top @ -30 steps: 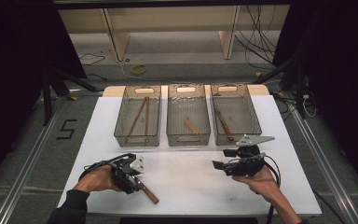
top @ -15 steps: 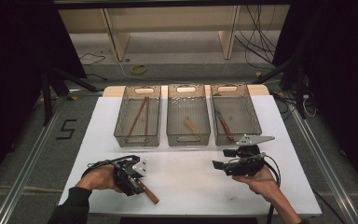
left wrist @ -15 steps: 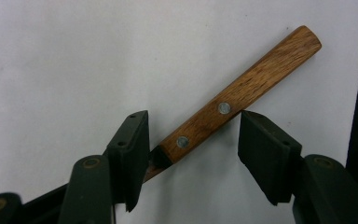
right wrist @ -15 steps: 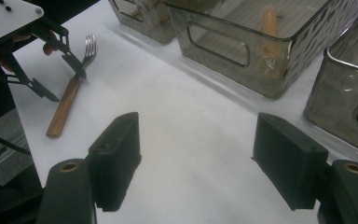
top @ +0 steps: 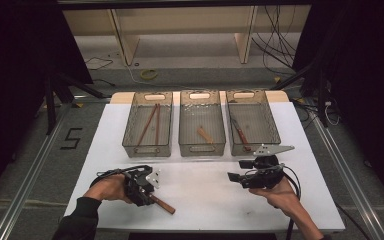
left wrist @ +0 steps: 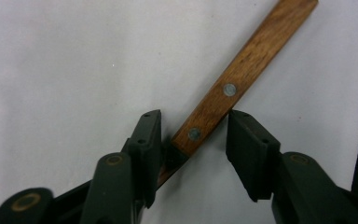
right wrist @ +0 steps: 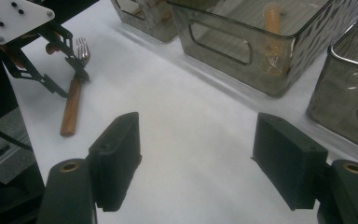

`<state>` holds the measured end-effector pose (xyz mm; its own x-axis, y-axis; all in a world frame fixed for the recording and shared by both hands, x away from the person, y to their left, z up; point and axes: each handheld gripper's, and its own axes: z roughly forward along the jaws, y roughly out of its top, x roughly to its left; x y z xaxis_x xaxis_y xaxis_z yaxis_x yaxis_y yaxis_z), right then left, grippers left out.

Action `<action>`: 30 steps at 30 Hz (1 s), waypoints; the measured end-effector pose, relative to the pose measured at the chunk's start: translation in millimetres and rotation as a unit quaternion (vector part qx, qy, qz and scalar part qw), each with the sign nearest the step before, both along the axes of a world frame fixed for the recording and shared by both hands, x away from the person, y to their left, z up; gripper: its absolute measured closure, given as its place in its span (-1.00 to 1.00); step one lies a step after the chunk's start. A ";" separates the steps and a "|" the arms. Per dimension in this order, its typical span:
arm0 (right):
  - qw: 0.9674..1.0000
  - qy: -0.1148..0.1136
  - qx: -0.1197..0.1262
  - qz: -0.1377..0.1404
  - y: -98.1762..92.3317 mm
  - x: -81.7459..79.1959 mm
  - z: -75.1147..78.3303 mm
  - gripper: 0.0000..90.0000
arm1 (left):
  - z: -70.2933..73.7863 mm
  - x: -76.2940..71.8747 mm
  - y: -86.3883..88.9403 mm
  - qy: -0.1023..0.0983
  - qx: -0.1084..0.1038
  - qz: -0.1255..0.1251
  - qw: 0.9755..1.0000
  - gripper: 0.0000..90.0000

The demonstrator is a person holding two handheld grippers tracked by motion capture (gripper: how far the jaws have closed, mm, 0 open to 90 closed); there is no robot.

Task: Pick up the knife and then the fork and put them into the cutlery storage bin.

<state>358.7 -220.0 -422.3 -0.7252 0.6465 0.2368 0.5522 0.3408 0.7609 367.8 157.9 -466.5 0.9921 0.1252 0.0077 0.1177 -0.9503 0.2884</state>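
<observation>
The fork (right wrist: 73, 95) lies flat on the white worktop (top: 205, 195) near its front edge, towards the left, its wooden handle pointing at the person and to the right in the high view. The left gripper (left wrist: 193, 140) is down over it where the handle meets the metal neck. Its jaws have just been closing and now stand narrower than a second ago, with the handle between them. One jaw touches the handle's end, while the other is a small gap off, so the fork is not yet clamped. The fork itself lies where it lay a second ago, and the left hand (top: 105, 187) has not shifted.

The right gripper (top: 252, 175) hangs above bare worktop at the front right, well apart from the fork, with its jaws apart and nothing between them, exactly as before.

Behind both, three clear bins sit in a row across the worktop: the left bin (top: 148, 125) holds two long wooden sticks, the middle bin (top: 202, 122) a short pale piece, and the right bin (top: 252, 122) a utensil with a wooden handle.
</observation>
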 end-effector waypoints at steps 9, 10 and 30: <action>1.000 0.000 0.000 0.000 0.0 -0.1 0.2 -0.27 | 0.6 1.9 1.8 0.002 -0.003 -0.010 1.000 0.57; 1.000 0.000 0.000 0.000 0.0 0.0 0.2 -0.27 | 0.5 2.1 1.9 0.003 -0.004 -0.010 1.000 0.61; 1.000 0.001 0.005 0.015 7.4 -2.9 1.3 -0.27 | 13.1 -6.1 -8.9 -0.007 0.005 -0.019 1.000 0.72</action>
